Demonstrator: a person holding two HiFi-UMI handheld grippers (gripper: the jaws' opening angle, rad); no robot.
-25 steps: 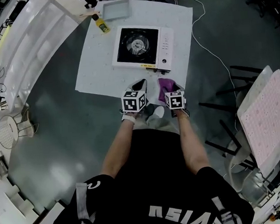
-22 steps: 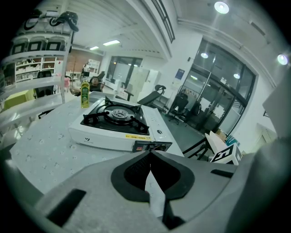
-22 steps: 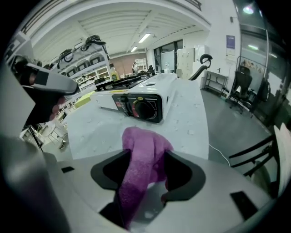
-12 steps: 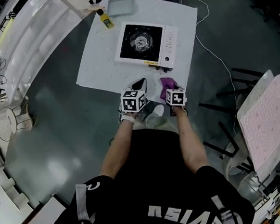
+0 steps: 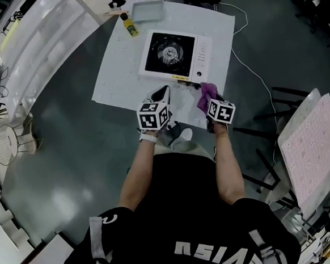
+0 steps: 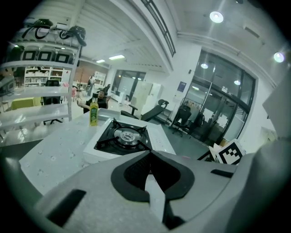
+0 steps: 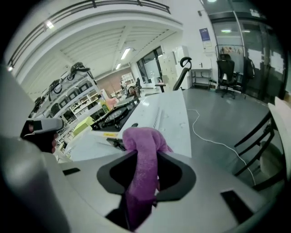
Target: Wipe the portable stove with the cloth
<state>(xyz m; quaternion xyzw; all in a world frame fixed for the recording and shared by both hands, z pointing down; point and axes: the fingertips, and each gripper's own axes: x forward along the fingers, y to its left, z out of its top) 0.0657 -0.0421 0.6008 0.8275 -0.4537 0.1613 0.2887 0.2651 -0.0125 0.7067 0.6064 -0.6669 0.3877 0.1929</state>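
Nearest, the right gripper (image 7: 146, 157) pinches the purple cloth (image 7: 142, 136), its jaws having just been closing on it, near the portable stove's (image 5: 173, 55) front right corner. Beside it, the left gripper (image 6: 150, 154) is pressed together, empty. Farther along the white table (image 5: 118, 75) stands 1 yellow bottle (image 5: 129, 26).

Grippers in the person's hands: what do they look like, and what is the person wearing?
The left gripper and right gripper are pale grey plastic shells with black lining round the jaws. Each carries a white cube printed with black square markers. The person wears a black short-sleeved shirt with white lettering.
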